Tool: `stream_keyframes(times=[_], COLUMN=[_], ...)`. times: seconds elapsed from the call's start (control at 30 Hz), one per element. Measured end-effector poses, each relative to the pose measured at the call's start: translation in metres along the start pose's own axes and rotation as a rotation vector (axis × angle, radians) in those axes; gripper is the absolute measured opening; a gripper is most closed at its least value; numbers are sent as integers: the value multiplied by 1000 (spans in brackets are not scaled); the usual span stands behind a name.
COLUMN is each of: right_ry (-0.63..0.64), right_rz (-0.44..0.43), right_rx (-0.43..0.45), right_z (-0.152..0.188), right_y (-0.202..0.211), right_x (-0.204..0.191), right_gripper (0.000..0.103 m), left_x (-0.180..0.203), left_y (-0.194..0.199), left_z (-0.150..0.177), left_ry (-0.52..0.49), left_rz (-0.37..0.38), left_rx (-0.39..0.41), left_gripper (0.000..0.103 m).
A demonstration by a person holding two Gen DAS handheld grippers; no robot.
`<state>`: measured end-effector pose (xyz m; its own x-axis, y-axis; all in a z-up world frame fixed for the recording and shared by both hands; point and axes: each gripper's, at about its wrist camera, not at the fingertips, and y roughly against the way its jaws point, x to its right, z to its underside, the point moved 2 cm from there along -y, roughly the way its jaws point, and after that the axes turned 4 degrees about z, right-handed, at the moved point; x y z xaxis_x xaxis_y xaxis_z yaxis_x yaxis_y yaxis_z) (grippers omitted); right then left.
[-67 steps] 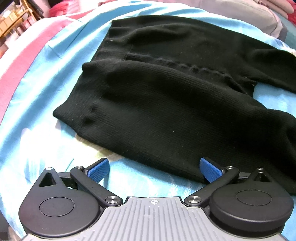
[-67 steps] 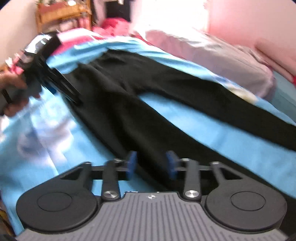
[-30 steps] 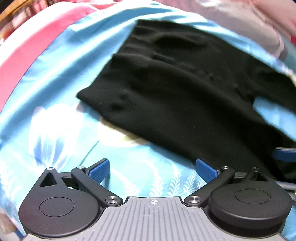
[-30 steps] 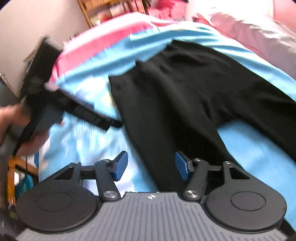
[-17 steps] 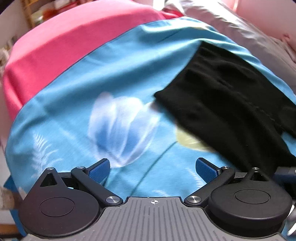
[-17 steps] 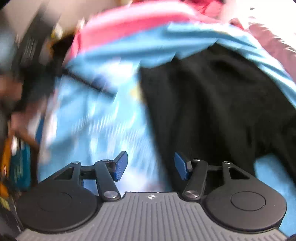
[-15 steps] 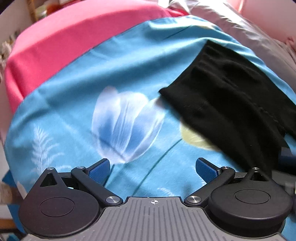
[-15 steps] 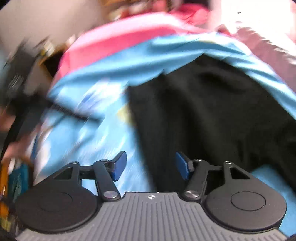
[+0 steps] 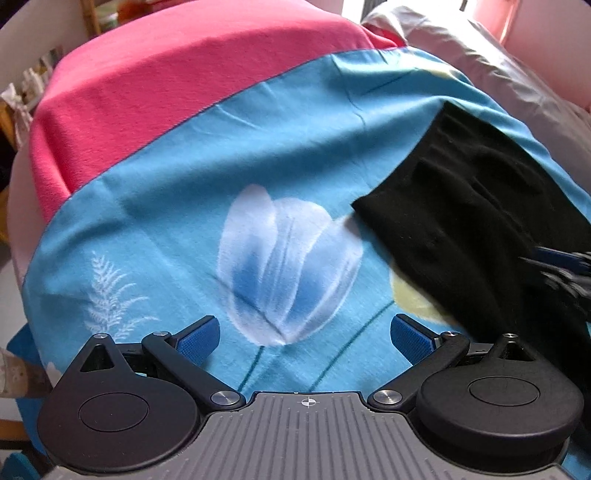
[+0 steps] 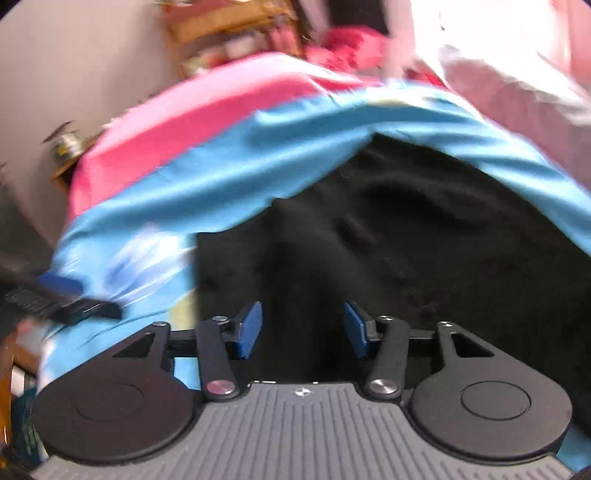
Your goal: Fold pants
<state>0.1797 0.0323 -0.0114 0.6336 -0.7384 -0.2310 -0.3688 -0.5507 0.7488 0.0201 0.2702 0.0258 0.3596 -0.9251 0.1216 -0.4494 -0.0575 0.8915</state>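
Note:
Black knit pants [image 10: 406,240] lie flat on a blue flowered sheet [image 9: 184,206]. My right gripper [image 10: 303,328] hangs low over the near edge of their waist end. Its jaws are closing, with black cloth showing in the gap and the pads not pressing on it. My left gripper [image 9: 304,336] stands wide open over a white tulip print on bare sheet, with nothing between its fingers. The pants [image 9: 480,221] lie off to its right. The right gripper [image 9: 561,269] shows blurred at the right edge of the left wrist view, and the left gripper [image 10: 62,299] at the left edge of the right wrist view.
A pink blanket [image 9: 166,85] covers the far side of the bed. Pale pillows [image 9: 498,74] lie at the back right. A wooden shelf [image 10: 229,29] stands against the wall behind. The bed drops off at the left edge [image 9: 22,258].
My left gripper swung left, off the pants and onto bare sheet, still open. My right gripper slid along to the waist end, came lower, and its jaws narrowed.

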Motion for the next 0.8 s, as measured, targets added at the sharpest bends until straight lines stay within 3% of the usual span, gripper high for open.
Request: stream_keyframes(times=[0.03,0.07,0.13,0.23,0.3,0.37,0.43,0.47,0.5,0.53,0.6,0.7,0.8], right_ry=[-20,-7,103,199,184,153,124,130,161,232,276,244,191], right_rz=[-38,-73,-66,-69,-106,-89,-38,-16,18,35,50,-7,-76], right_rx=[-34,-12,12,-29,-1,30,-5,-41,-42,22,45,-10,4], right_z=[2,3,5,-6,-12,-24,-29,-28,-26,-24,-30,-41,-48], right_y=[-18,-26,-34,-19,1,5,-16,-39,-52,-57,-65,-55,-25], right_x=[-2,-9,-29,-29,-16,-8,-2,-7,-13,-24,-34,-24,1], right_gripper=[48,49,60,60,61,61,50,52,61,67,73,70,69], left_x=[0,1,3,2,0,-2,-2,-1,2,6,16,36,56], left_y=[0,0,-2,-2,1,2,1,1,1,2,2,1,-5], left_z=[0,1,2,2,2,2,2,1,1,-1,-4,-12,-23], left_ry=[-1,-5,-20,-17,-6,0,7,7,2,-7,-39,-98,-139], left_rz=[-5,-9,-22,-22,-14,-15,-16,-19,-19,-16,-8,8,42], left_rx=[-2,-5,-13,-15,0,7,10,12,16,20,33,63,86], left_gripper=[103,103,103,103,103,103,103,103,103,103,103,103,103])
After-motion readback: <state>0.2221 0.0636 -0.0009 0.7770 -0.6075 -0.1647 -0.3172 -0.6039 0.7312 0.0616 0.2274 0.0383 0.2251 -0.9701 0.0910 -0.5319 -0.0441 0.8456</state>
